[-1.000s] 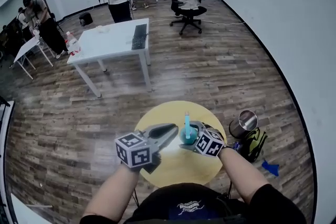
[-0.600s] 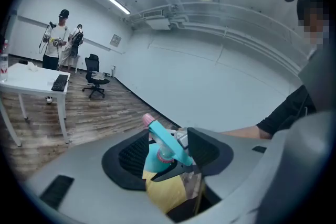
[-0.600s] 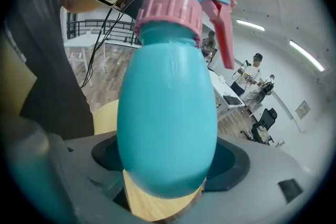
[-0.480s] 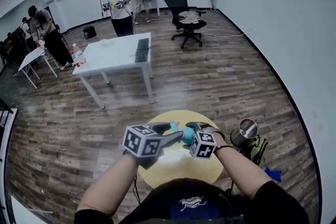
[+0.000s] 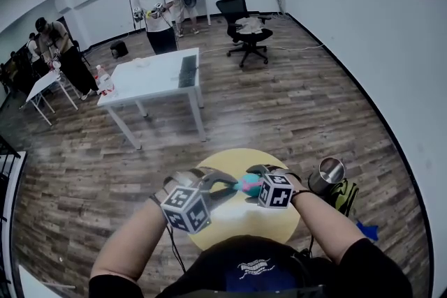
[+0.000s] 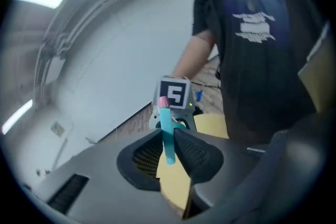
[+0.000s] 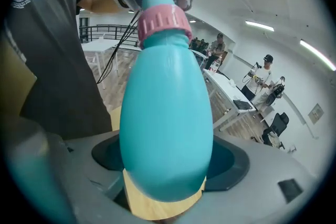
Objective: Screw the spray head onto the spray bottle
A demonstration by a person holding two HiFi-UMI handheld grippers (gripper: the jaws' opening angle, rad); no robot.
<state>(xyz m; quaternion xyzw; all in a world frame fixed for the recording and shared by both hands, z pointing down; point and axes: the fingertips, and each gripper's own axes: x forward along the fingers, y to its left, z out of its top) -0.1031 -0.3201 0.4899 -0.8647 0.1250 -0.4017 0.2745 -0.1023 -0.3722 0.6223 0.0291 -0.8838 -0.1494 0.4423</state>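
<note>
A teal egg-shaped spray bottle [image 7: 167, 123] with a pink collar [image 7: 160, 21] fills the right gripper view. My right gripper [image 7: 167, 165] is shut on its fat body, jaws wide. In the head view the bottle [image 5: 250, 184] lies sideways over the round yellow table [image 5: 230, 223], between the right gripper [image 5: 254, 182] and the left gripper [image 5: 235, 186]. In the left gripper view the slim teal spray head [image 6: 168, 136] runs between the pads, which are closing and touch it on both sides. My left gripper [image 6: 168, 145] points at the right gripper's marker cube [image 6: 175, 93].
A steel can [image 5: 327, 174] and a green bag [image 5: 344, 193] sit on the floor right of the yellow table. Farther back stand a white table [image 5: 157, 70], a black office chair [image 5: 241, 14] and several people along the far wall.
A second ago the spray head stood upright above the right gripper. The bottle has tipped sideways toward the left gripper, whose jaws have come onto the spray head.
</note>
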